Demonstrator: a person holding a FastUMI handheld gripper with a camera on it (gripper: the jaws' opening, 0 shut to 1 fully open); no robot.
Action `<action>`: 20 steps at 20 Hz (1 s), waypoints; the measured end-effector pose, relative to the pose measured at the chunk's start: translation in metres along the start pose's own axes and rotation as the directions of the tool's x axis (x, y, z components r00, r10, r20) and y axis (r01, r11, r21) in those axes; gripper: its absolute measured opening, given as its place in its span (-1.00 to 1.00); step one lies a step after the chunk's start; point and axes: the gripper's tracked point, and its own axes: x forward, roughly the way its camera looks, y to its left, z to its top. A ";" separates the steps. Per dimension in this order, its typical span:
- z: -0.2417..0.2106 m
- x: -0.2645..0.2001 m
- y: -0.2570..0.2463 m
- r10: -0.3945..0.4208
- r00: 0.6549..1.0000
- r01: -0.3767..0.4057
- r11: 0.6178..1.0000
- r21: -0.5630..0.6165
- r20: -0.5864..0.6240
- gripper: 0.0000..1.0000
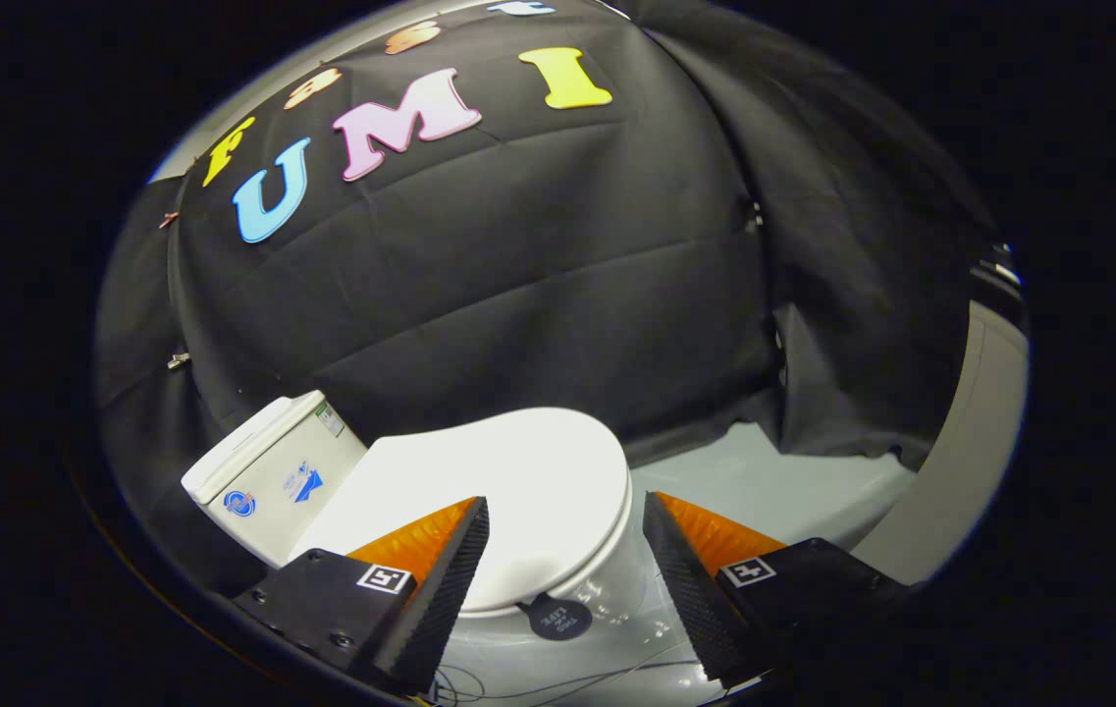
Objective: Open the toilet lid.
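Your gripper [565, 520] hovers with fingers spread wide, above the near rim of the closed toilet lid [508, 491].

White toilet lid [518, 491], white tank [273, 471]

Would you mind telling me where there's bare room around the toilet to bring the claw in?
Bare floor lies between the toilet lid and the cloth wall. The tank side sits crowded against the cloth. The claw is open, its fingers straddling the lid's front edge.
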 end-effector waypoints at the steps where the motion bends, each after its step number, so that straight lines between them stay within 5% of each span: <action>1: -0.011 -0.001 -0.002 -0.005 1.000 0.005 1.000 0.014 -0.029 0.96; 14: -0.094 0.005 -0.024 0.012 0.966 0.066 0.955 0.289 -0.259 0.94; 20: -0.103 0.005 -0.015 0.103 0.949 0.061 0.868 0.493 -0.299 0.71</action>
